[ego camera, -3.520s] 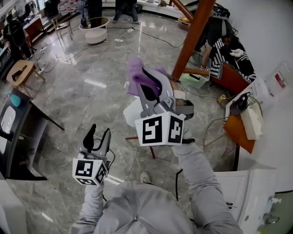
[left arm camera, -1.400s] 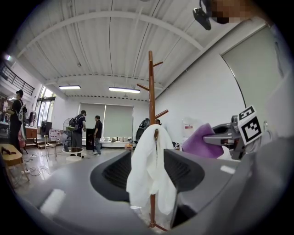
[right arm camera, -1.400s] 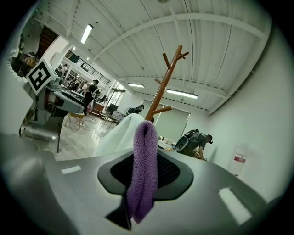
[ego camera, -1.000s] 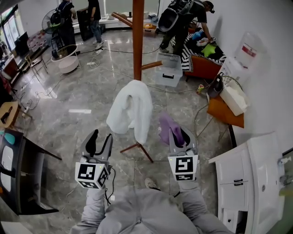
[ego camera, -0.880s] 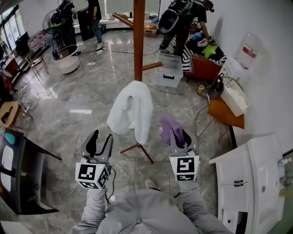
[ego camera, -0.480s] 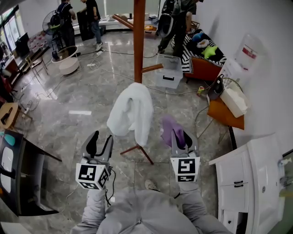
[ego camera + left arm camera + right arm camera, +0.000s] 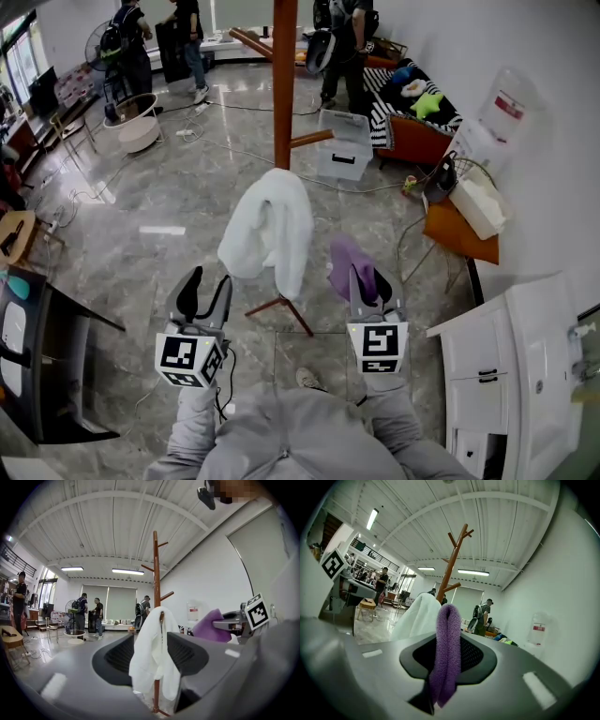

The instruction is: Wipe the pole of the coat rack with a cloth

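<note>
Two claws held low in front of the coat rack, cloth in the right one.

At seven o'clock in the head view, left claw (image 7: 203, 286) released, jaws wide apart and gripping nothing, with only the rack beyond seen through the gap. At centre, white towel (image 7: 270, 230) draped over the rack's lower part, with a tripod foot showing beneath it on the marble floor (image 7: 141, 206). Above the towel, toward twelve o'clock, bare brown pole (image 7: 284, 84) running up out of the frame, apart from both claws. At five o'clock, right claw (image 7: 366, 281) clenched on a folded purple cloth (image 7: 349, 262), its loop standing up between the jaws, near the towel's right edge but clear of it and of the pole. Toward one o'clock, a clear storage box (image 7: 344, 145) on the floor behind the rack.
</note>
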Motion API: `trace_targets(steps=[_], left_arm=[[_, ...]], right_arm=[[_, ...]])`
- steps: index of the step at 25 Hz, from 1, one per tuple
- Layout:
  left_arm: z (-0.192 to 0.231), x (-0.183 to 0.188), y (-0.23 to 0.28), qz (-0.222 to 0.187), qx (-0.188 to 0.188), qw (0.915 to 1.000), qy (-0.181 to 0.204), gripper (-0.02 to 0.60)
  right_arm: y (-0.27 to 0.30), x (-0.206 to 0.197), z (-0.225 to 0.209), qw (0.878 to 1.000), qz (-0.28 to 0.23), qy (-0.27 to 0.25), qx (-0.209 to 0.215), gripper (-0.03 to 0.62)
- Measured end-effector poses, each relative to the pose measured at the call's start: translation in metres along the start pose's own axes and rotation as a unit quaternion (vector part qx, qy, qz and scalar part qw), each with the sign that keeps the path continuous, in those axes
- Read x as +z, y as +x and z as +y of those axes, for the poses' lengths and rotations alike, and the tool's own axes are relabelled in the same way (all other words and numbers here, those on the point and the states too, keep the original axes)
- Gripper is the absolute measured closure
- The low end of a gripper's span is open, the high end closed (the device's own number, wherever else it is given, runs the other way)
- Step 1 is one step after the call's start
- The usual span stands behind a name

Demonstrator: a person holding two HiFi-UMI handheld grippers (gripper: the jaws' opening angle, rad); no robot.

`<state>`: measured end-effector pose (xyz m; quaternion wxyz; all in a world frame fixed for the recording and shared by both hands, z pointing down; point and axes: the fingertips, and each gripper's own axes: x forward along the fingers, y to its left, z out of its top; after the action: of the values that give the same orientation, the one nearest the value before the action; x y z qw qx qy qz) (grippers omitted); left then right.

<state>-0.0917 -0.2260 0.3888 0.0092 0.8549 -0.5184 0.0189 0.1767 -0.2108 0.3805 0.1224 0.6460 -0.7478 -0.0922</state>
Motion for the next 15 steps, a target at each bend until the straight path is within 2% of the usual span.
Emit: trace_targets(steps=[15], left_arm=[[0.0042,0.0012,-0.0018,0.002,0.0,1.0,0.003,0.345]], right_arm=[[0.0032,0.0027,0.0061,1.0,0.001,-0.005,0.008,0.514]])
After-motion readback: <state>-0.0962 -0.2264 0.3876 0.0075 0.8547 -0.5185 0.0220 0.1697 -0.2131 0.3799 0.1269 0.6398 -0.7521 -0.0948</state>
